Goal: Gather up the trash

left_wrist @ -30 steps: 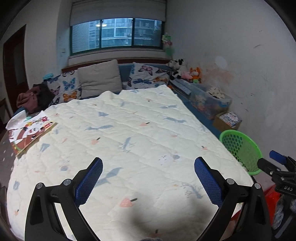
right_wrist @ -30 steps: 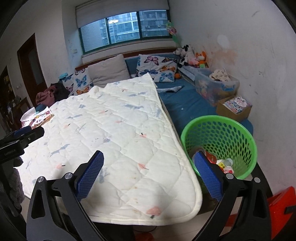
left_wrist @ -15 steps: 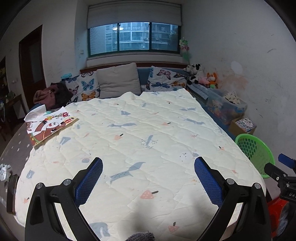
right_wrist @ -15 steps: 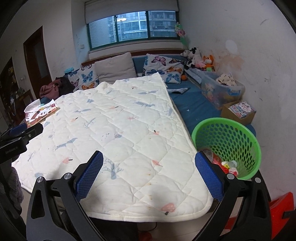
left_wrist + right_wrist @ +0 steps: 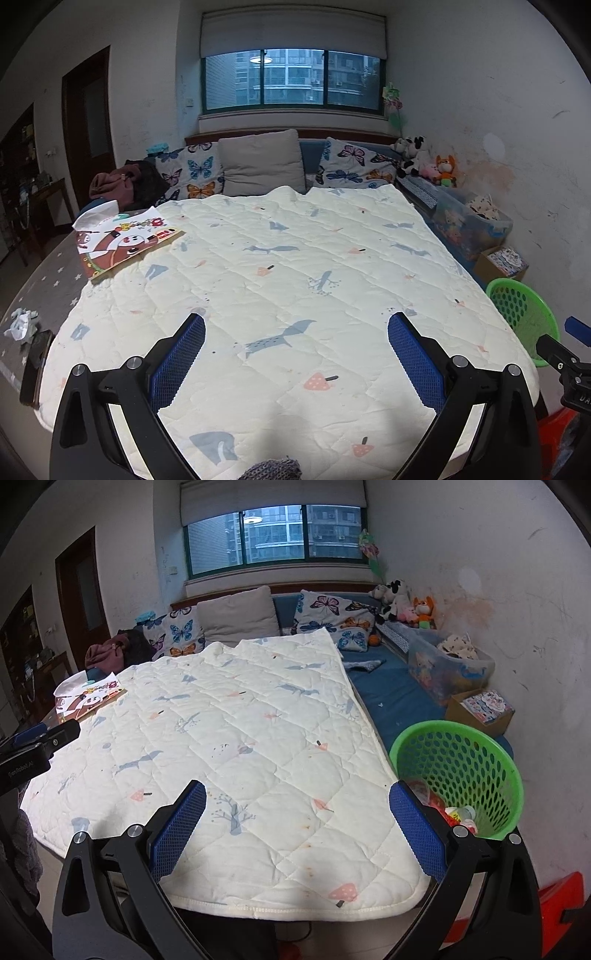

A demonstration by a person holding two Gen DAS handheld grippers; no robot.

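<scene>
A green mesh basket (image 5: 458,768) stands on the floor right of the bed, with trash (image 5: 460,814) in its bottom; it also shows in the left wrist view (image 5: 524,314). A crumpled white tissue (image 5: 21,323) lies on the grey rug at the far left. My left gripper (image 5: 295,332) is open and empty above the foot of the white quilt (image 5: 295,266). My right gripper (image 5: 297,812) is open and empty above the quilt's near right corner, beside the basket.
A picture book (image 5: 125,243) lies at the quilt's left edge. A dark phone (image 5: 35,363) lies on the rug. Pillows (image 5: 258,166), a clear toy bin (image 5: 469,225), a cardboard box (image 5: 480,709) and a red stool (image 5: 554,908) stand around.
Both grippers have drawn back and risen, and the left view has swung left, bringing the rug, tissue and phone into sight. Both stay open.
</scene>
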